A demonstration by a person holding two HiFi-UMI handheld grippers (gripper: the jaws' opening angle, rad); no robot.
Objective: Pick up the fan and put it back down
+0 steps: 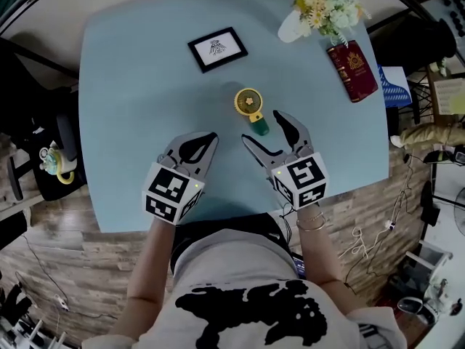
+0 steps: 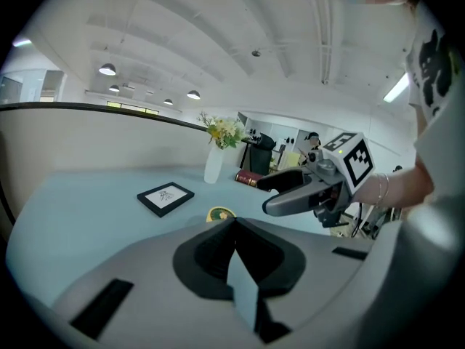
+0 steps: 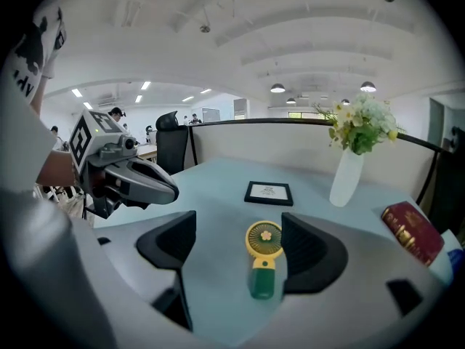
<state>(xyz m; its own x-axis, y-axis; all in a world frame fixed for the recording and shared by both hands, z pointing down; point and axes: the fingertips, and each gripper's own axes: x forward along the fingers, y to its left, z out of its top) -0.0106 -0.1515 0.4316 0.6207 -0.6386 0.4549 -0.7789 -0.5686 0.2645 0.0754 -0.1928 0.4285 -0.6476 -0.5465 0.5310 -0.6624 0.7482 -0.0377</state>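
Observation:
A small fan (image 1: 250, 105) with a yellow round head and a green handle lies flat on the light blue table (image 1: 131, 122), near its middle. My right gripper (image 1: 263, 129) is open just in front of it, with the green handle between its spread jaws. In the right gripper view the fan (image 3: 263, 249) lies between the pads, closer to the right one, and neither pad presses on it. My left gripper (image 1: 207, 140) is shut and holds nothing, left of the fan and apart from it. In the left gripper view only the fan's yellow top (image 2: 220, 214) shows over the closed jaws.
A black picture frame (image 1: 217, 48) lies behind the fan. A white vase of flowers (image 1: 320, 9) and a red book (image 1: 353, 70) are at the table's far right. The table's near edge runs just behind both grippers, against the person's body.

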